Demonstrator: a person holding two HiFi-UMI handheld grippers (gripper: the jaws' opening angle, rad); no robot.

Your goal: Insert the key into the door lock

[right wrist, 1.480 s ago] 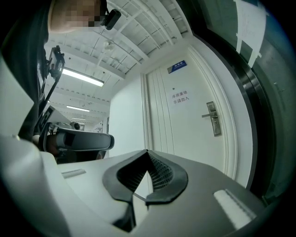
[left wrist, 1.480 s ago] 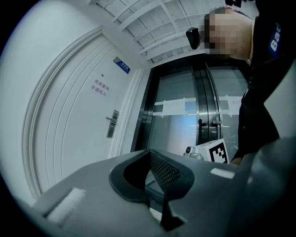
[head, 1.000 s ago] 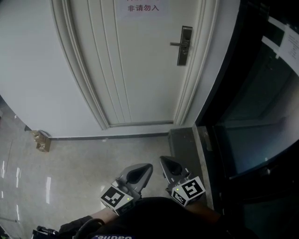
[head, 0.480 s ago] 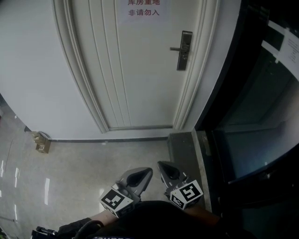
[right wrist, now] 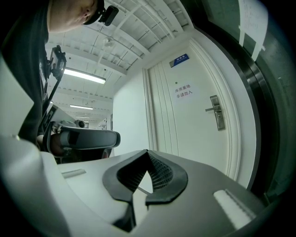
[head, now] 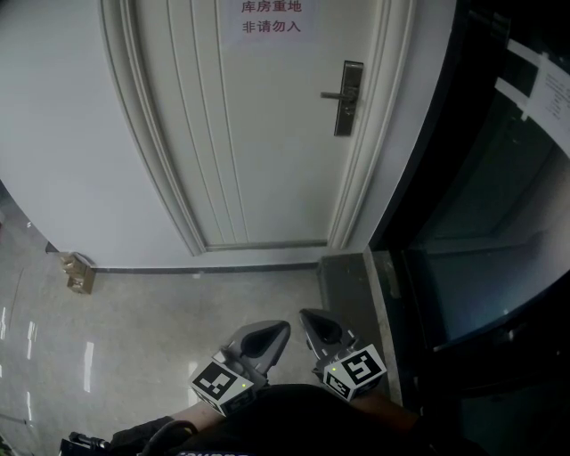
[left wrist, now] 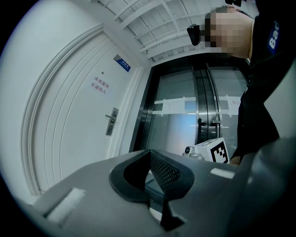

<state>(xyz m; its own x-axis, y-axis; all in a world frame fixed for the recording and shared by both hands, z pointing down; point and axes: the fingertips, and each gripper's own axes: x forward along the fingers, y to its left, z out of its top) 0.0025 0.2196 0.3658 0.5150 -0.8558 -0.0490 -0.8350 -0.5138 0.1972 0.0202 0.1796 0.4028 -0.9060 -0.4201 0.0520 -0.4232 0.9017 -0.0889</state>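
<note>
Floor: pale, glossy tiles (head: 178,312), with streaks of reflected light at the near left.
Far edge: meets the white wall and the door (head: 258,134) along a thin dark skirting strip (head: 205,265).
Far left: a small brown box (head: 78,271) sits on the tiles, just beside the wall.
Right: a darker grey patch (head: 346,285) runs from below the door's right corner towards the near side; mat or inlaid slab, cannot tell.

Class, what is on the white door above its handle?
A paper notice with red print. The closed door hides whatever is behind it.
</note>
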